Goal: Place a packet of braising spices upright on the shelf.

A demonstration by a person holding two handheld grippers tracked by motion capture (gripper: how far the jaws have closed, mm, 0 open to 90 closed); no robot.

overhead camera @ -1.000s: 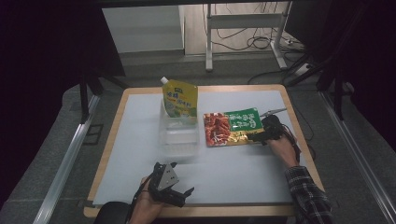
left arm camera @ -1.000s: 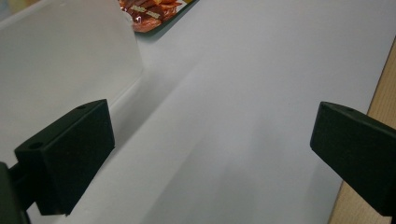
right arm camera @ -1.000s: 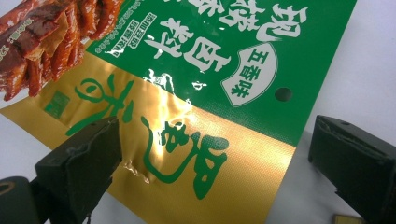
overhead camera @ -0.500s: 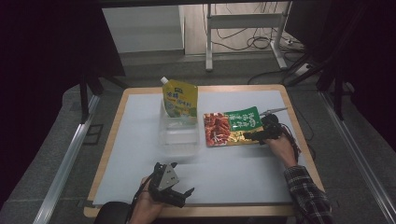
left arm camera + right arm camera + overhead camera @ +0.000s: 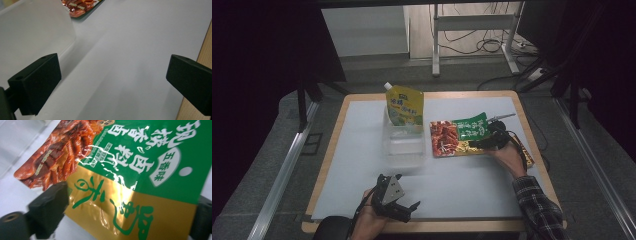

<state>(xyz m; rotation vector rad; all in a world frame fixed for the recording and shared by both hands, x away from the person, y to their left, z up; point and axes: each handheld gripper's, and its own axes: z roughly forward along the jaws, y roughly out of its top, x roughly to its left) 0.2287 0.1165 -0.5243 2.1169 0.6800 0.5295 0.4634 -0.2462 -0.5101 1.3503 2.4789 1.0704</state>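
Snack packet [image 5: 460,136], green, gold and red, lies flat on the white table [image 5: 472,185] just right of the clear plastic box [image 5: 404,145]. Right gripper [image 5: 484,144] straddles its gold end, jaws just been closing, the foil between them, not yet pinched. I'd call this the grasp step: next, squeeze firmly, then lift. Left gripper [image 5: 404,210] waits with jaws spread, holding nothing.

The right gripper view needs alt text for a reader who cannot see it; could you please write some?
A shiny snack packet, green, gold and red with printed characters, lies between the two black jaws of the right hand-held gripper, which have just been closing around it. White table surface shows at the left.
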